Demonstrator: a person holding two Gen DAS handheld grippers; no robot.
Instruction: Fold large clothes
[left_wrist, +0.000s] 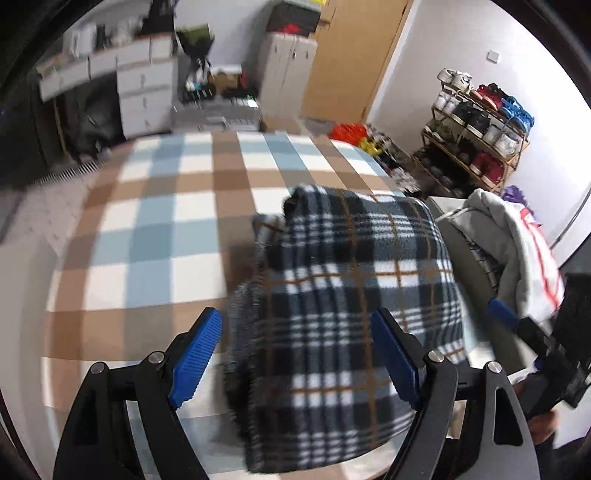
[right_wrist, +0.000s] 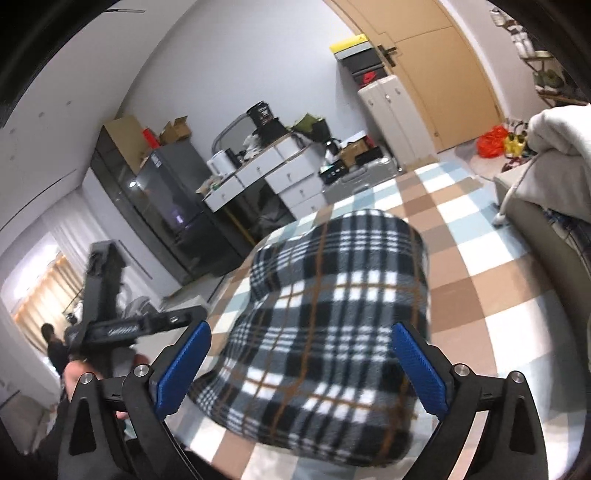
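Observation:
A folded plaid fleece garment (left_wrist: 351, 295), black, white and grey with thin orange lines, lies on the brown, blue and white checked bedspread (left_wrist: 155, 229). My left gripper (left_wrist: 295, 354) hangs open over the garment's near end, its blue pads apart on either side and not pressing the cloth. My right gripper (right_wrist: 303, 369) is open wide above the same garment (right_wrist: 332, 314), with nothing held. One of the right gripper's pads (left_wrist: 502, 314) shows at the right edge of the left wrist view. The left tool's black body (right_wrist: 110, 325) shows at the left of the right wrist view.
A pile of grey and white clothes (left_wrist: 517, 251) lies on a grey seat beside the bed. Behind it stands a shoe rack (left_wrist: 476, 136). White drawers (right_wrist: 280, 173), a dark cabinet (right_wrist: 166, 206) and a wooden door (right_wrist: 443, 74) line the far walls. A person (right_wrist: 55, 347) stands far left.

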